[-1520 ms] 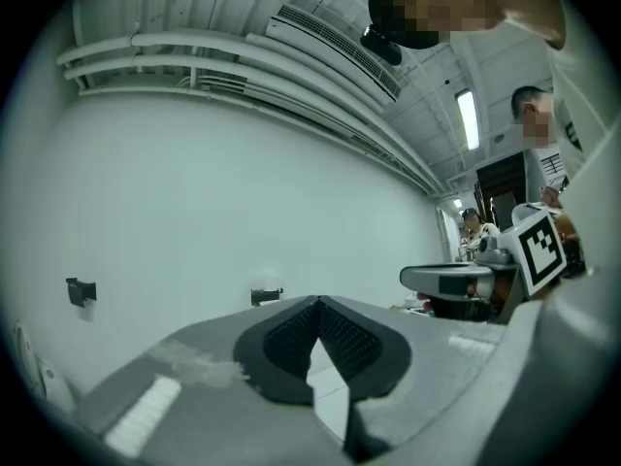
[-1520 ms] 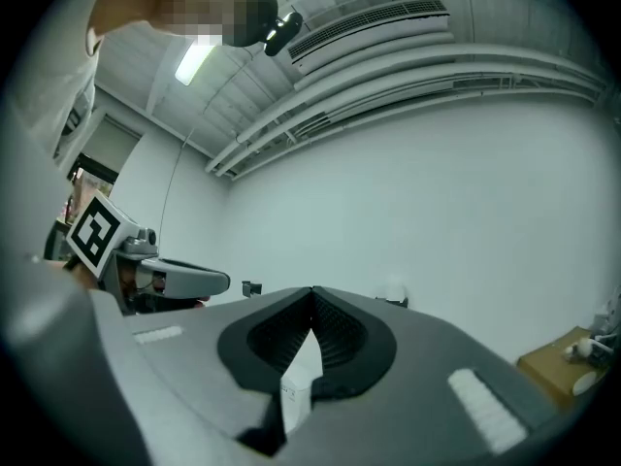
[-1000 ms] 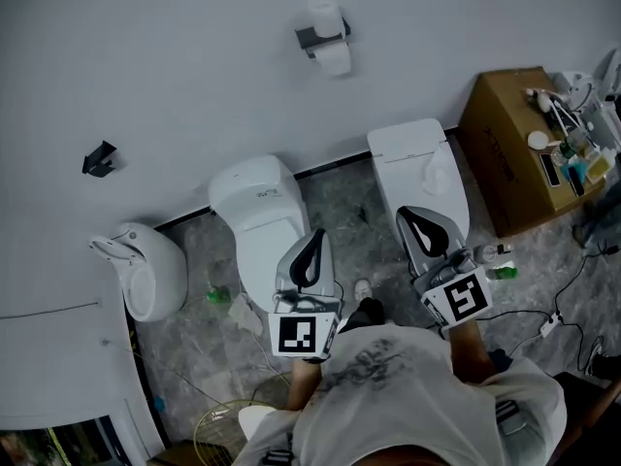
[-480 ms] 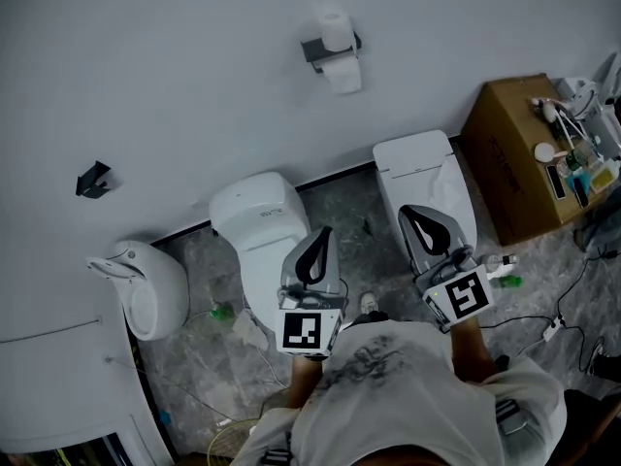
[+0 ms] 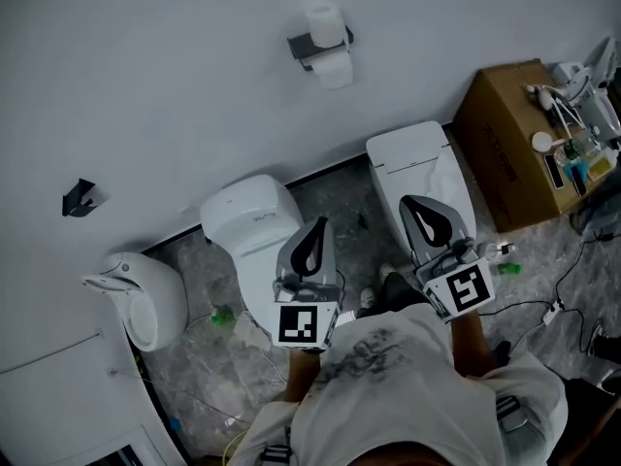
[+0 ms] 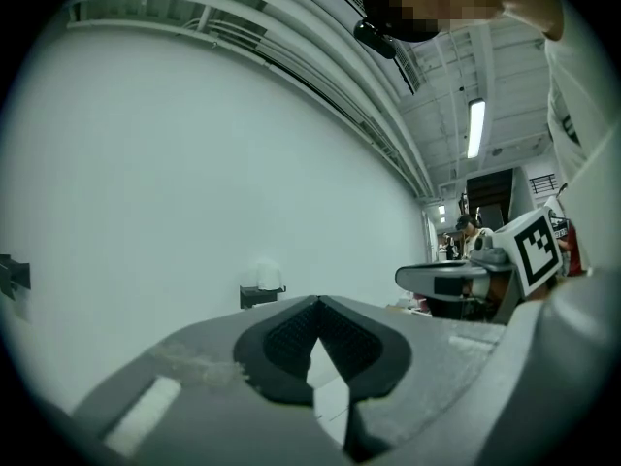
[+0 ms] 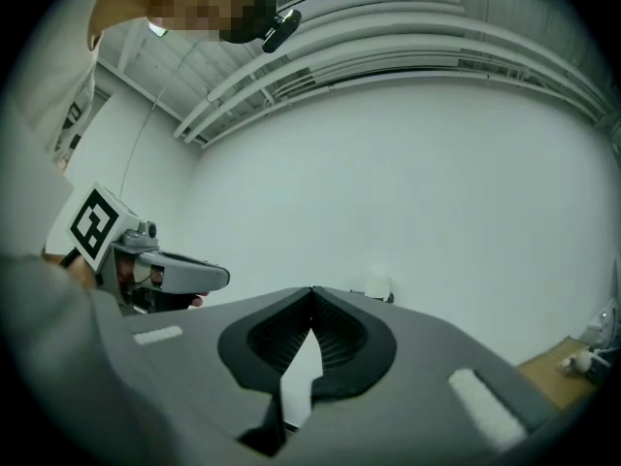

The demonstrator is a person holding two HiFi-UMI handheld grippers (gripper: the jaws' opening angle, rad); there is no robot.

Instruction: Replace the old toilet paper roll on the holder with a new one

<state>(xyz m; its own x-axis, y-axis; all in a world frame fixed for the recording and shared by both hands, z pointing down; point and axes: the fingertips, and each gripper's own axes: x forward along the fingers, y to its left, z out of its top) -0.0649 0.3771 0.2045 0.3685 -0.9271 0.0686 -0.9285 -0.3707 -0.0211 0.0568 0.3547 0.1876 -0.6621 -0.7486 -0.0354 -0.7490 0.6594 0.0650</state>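
A dark holder is fixed high on the white wall. One white toilet paper roll stands on top of it, and another roll hangs below. The same holder shows small and far in the left gripper view, with a roll on it, and a roll shows just over the jaws in the right gripper view. My left gripper and right gripper point level toward the wall, both shut with nothing between the jaws. Both are well short of the holder.
Two white toilets stand against the wall below the holder, and a white urinal-like fixture lies at the left. A cardboard box with bottles and clutter sits at the right. Cables trail on the marble floor. A dark hook is on the wall.
Both grippers have moved forward toward the wall and toilets, side by side, still shut. The view has shifted with the person's step.
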